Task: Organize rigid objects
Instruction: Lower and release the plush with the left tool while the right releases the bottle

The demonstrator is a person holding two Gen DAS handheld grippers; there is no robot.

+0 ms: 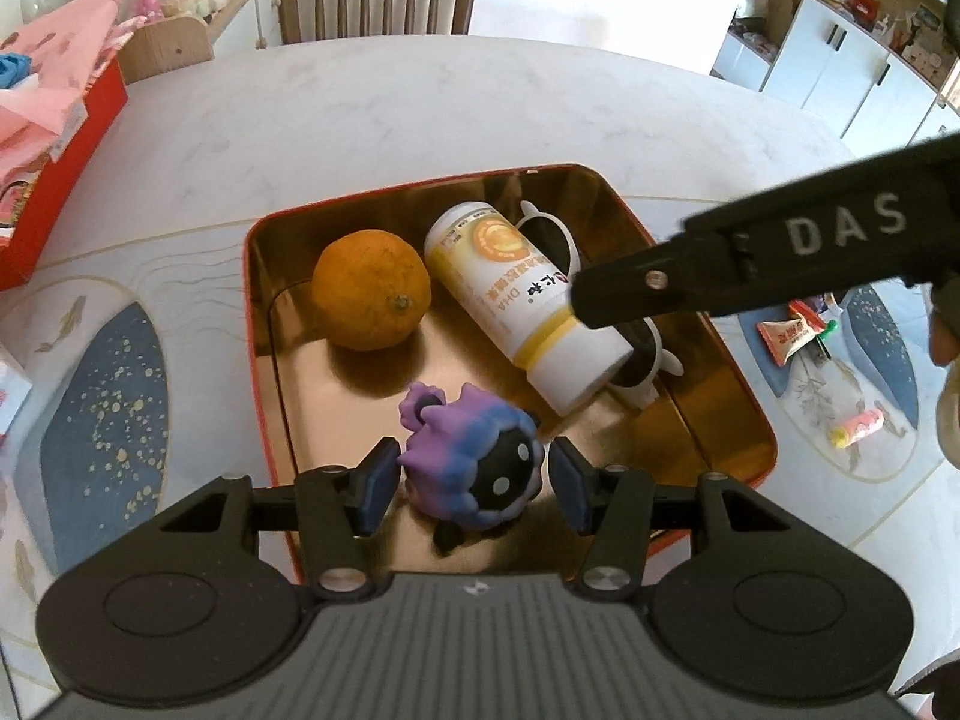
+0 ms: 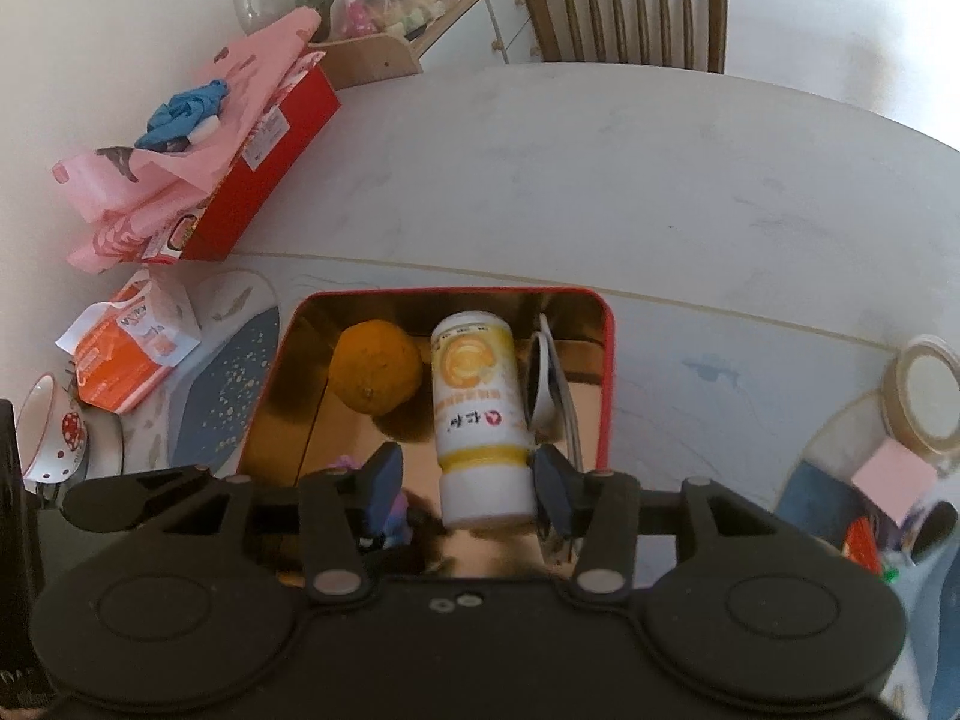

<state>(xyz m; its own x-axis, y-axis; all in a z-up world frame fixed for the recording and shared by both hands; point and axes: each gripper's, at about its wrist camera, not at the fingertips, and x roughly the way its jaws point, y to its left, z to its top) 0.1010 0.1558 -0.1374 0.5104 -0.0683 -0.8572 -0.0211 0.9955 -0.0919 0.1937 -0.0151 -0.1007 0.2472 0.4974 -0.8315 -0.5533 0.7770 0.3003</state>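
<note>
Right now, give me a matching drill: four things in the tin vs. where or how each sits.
Things:
1. orange
2. bottle
3. purple toy
4. sunglasses

States:
A. partly under the bottle
B. between the open left tongs
C. far-left part of the tin
D. lying on its side, cap toward the right tongs

Pairs: 1-C, 2-D, 3-B, 4-A

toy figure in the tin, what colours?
Purple body shading to blue, black face with white dot eyes. The toy figure shows best in the left wrist view.
</note>
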